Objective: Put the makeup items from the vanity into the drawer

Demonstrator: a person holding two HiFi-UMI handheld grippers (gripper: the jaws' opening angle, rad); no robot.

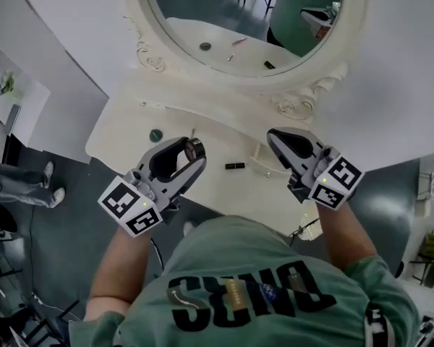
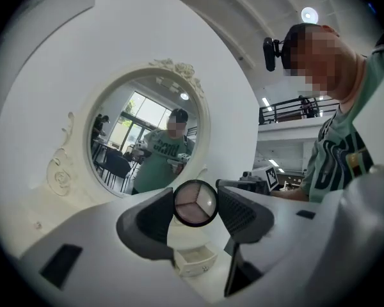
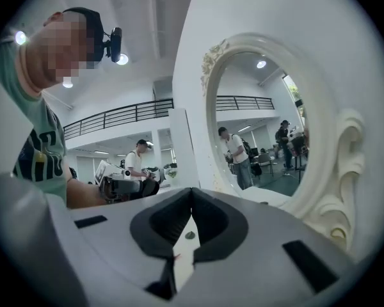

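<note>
My left gripper (image 1: 191, 153) is shut on a round black compact (image 1: 195, 148) and holds it above the white vanity top (image 1: 123, 125). In the left gripper view the compact (image 2: 195, 203) shows three powder pans and sits between the pads (image 2: 155, 221). A small white drawer (image 2: 193, 259) stands open just below it. My right gripper (image 1: 273, 135) hovers to the right over the vanity with its jaws shut and empty (image 3: 192, 194). A black lipstick tube (image 1: 234, 166) lies between the two grippers. A round green item (image 1: 155, 135) rests further left.
The oval mirror (image 1: 246, 20) in its ornate white frame rises behind the vanity top, against a white wall. The vanity's front edge runs just before the person's green shirt (image 1: 246, 288). Another person's legs (image 1: 14, 183) stand on the dark floor at far left.
</note>
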